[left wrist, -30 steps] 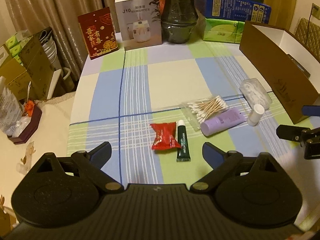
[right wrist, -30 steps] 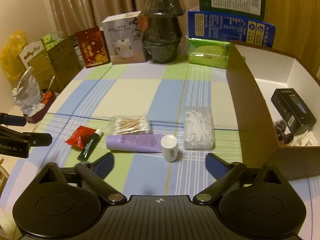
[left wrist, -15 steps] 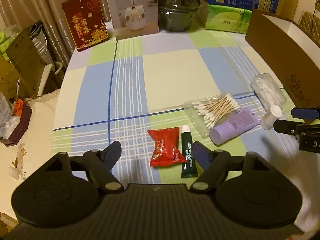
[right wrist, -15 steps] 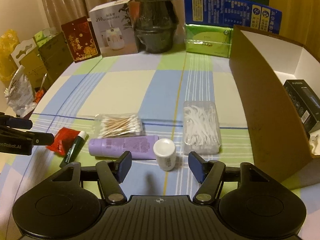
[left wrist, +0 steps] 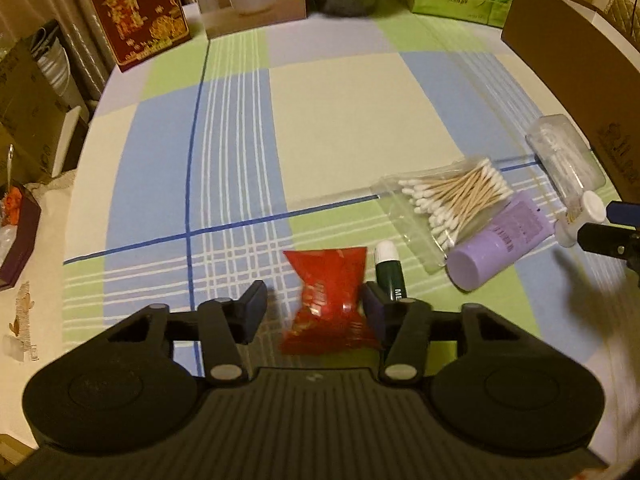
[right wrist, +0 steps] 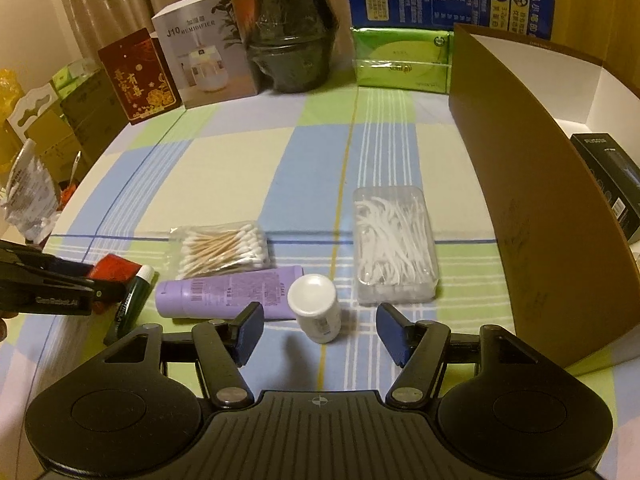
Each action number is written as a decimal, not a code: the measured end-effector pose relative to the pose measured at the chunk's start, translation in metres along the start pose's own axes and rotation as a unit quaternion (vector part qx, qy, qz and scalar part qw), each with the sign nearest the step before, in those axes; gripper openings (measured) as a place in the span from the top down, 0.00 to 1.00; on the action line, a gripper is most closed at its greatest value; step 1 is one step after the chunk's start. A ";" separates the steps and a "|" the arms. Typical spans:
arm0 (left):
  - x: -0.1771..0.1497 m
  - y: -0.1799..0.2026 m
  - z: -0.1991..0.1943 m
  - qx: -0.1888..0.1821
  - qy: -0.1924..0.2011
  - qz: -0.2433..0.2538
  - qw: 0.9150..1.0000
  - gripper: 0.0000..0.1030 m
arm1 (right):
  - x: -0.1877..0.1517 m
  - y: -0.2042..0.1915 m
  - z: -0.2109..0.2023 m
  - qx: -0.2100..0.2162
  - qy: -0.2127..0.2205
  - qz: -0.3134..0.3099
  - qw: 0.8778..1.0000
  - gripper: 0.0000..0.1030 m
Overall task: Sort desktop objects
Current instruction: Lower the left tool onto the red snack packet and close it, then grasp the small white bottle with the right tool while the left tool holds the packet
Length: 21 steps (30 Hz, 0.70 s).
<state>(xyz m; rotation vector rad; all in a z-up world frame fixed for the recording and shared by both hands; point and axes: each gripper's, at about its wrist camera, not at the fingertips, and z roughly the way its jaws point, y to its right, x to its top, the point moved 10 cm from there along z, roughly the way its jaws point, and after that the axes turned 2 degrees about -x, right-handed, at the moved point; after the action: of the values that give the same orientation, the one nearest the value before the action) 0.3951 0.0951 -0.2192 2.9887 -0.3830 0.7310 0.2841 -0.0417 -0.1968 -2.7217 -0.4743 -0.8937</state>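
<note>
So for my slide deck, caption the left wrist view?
Left gripper closing around a red packet on the checked tablecloth, green tube alongside.

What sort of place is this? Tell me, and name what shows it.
Most likely a room in a home, not a lab: a table under a checked cloth, curtains behind it, and household goods along the back, such as a humidifier box and tissue packs.

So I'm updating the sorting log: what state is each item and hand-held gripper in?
Left hand-held gripper: closing, red packet between jaws.
Right hand-held gripper: open, white bottle between jaws, untouched.
Red packet: lying flat.
White bottle: upright, capped.
Purple tube: on its side.
Green tube: lying, capped.
Brown box: open.
</note>
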 end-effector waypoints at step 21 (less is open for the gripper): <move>-0.008 -0.019 -0.003 0.006 0.007 -0.029 1.000 0.74 | 0.004 -0.009 0.007 -0.017 0.016 -0.050 0.998 0.77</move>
<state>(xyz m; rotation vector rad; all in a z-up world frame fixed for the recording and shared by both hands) 0.3919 0.1152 -0.2196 2.9910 -0.2921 0.7515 0.2877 -0.0306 -0.1989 -2.7309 -0.5993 -0.9785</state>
